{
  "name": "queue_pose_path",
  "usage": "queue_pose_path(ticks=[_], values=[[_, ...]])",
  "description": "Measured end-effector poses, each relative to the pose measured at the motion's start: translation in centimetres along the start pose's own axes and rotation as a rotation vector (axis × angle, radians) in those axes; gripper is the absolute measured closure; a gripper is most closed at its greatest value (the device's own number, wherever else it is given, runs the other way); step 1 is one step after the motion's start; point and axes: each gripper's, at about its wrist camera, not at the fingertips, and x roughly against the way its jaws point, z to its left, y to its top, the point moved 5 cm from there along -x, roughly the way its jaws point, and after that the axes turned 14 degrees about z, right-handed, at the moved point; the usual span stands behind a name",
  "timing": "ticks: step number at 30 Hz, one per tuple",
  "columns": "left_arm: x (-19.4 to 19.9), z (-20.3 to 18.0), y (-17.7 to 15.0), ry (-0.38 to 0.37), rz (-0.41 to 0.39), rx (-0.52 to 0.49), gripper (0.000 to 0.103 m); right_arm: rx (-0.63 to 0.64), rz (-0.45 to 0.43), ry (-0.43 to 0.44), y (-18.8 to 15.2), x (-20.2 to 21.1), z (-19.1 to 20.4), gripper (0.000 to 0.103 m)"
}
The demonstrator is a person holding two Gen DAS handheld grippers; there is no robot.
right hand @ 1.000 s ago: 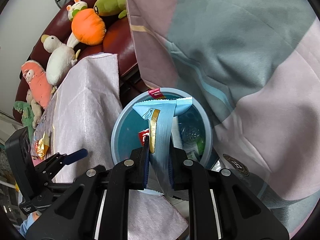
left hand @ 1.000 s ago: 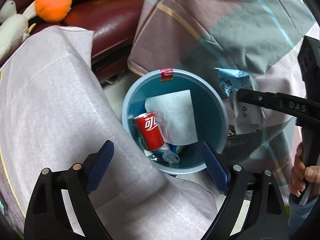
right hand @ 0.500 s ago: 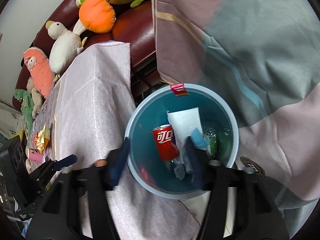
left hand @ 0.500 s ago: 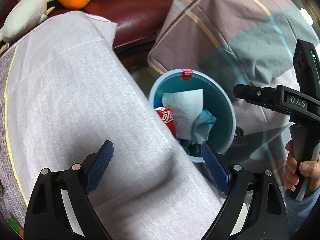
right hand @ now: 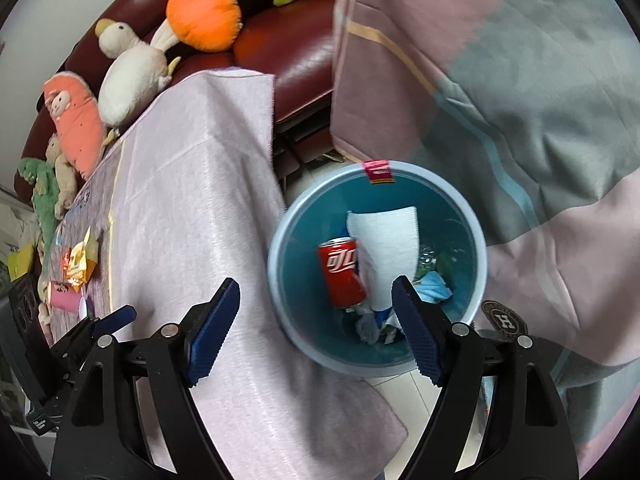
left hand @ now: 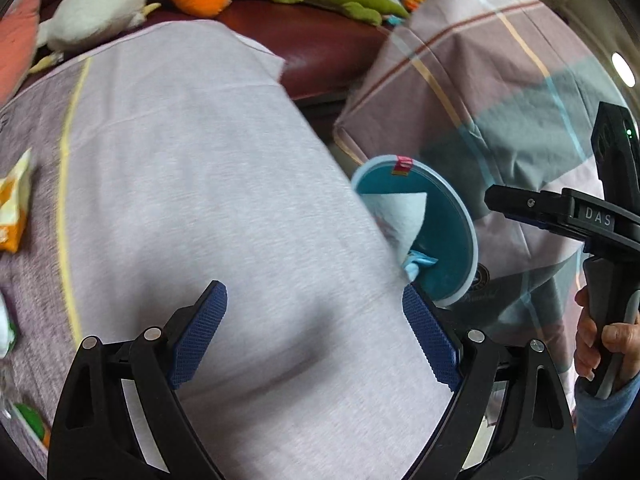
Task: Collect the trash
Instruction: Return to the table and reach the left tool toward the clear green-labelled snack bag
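Right gripper (right hand: pixel 316 320) of mine hangs over the blue bin (right hand: pixel 478 240), its jaws just spread apart with nothing between them; the light-blue wrapper (right hand: pixel 434 286) lies inside the bin beside a red can (right hand: pixel 342 272) and white paper (right hand: pixel 386 236); my left gripper (left hand: pixel 314 332) gapes wide and empty above the pale cloth (left hand: pixel 200 160); more wrappers (right hand: pixel 82 260) sit on the table.

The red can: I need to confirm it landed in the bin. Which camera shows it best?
The right wrist view: the red can lies in full sight inside the blue bin, beside a white paper sheet. In the left wrist view the draped cloth hides it, leaving part of the bin showing.
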Motion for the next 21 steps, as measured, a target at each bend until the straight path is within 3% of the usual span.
queue_pose_path(ticks=[21], values=[[9.0, 14.6, -8.2, 0.049, -0.161, 0.235, 0.013, 0.223, 0.066, -0.058, -3.3, -1.3, 14.6, 0.026]])
